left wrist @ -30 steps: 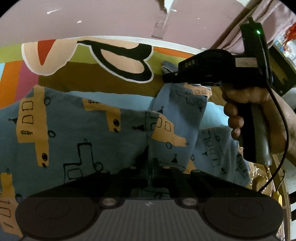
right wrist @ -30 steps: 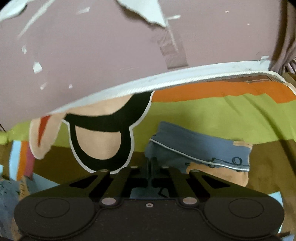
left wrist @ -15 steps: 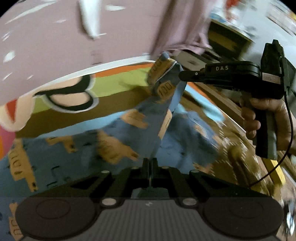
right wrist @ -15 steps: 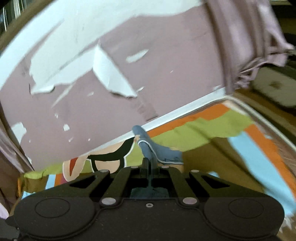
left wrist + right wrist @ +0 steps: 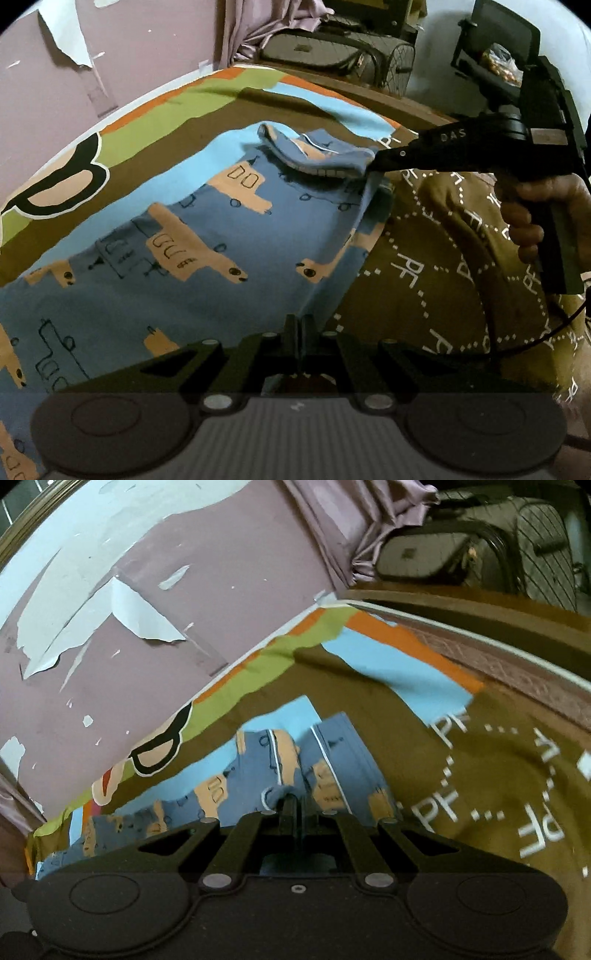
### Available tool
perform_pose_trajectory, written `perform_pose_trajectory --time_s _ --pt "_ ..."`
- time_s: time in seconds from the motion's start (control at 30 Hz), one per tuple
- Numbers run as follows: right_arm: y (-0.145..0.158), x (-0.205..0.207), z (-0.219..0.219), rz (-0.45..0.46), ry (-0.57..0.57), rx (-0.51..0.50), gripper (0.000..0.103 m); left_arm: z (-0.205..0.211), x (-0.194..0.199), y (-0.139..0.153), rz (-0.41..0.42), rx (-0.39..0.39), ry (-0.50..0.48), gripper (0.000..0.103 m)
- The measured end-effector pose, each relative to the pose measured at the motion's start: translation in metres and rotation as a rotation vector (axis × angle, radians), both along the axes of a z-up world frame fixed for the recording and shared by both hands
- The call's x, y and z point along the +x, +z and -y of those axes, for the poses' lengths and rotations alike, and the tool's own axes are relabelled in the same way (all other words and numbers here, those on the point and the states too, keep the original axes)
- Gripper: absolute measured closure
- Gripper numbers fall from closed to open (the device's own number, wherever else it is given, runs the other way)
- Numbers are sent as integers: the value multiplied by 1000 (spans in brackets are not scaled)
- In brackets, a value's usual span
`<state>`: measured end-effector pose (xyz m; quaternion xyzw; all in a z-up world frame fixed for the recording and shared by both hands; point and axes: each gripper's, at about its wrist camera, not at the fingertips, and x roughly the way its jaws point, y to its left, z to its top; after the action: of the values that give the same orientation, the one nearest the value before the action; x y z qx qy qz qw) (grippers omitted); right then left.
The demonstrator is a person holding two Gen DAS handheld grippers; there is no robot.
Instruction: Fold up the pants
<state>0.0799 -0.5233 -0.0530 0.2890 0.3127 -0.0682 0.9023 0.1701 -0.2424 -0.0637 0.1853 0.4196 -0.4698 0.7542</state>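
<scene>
The patterned bedsheet (image 5: pixel 155 122) is covering the bed, and the blue truck-print pants (image 5: pixel 207 236) are lying across it, spreading from the near left toward the far right. A second ago both grippers were holding the fabric raised over the far side; now that lifted edge is coming down to the right, doubling one layer over the other, so the lengthwise fold appears nearly laid. The right gripper (image 5: pixel 373 162) is clenching the bunched hem or waistband edge just above the sheet at the far right, its jaws closed on cloth. The left gripper (image 5: pixel 300 332) is pinching the near fabric edge, jaws pressed together. Releasing and smoothing likely come next.
</scene>
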Motion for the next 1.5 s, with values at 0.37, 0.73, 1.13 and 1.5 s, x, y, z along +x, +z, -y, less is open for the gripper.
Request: perform_pose_trajectory --time_s 0.37,0.73,1.13,1.5 --pt "-7 -16 -4 -15 54 -124 74 1 12 -6 -54 27 -46 97" --pt "2 -28 -47 46 301 -621 10 26 55 26 -68 -160 53 23" --pt "-16 -17 -103 136 615 -976 34 109 127 18 -115 -250 245 43" --pt "-30 -15 -105 94 672 -1027 77 126 134 6 -175 -202 253 91"
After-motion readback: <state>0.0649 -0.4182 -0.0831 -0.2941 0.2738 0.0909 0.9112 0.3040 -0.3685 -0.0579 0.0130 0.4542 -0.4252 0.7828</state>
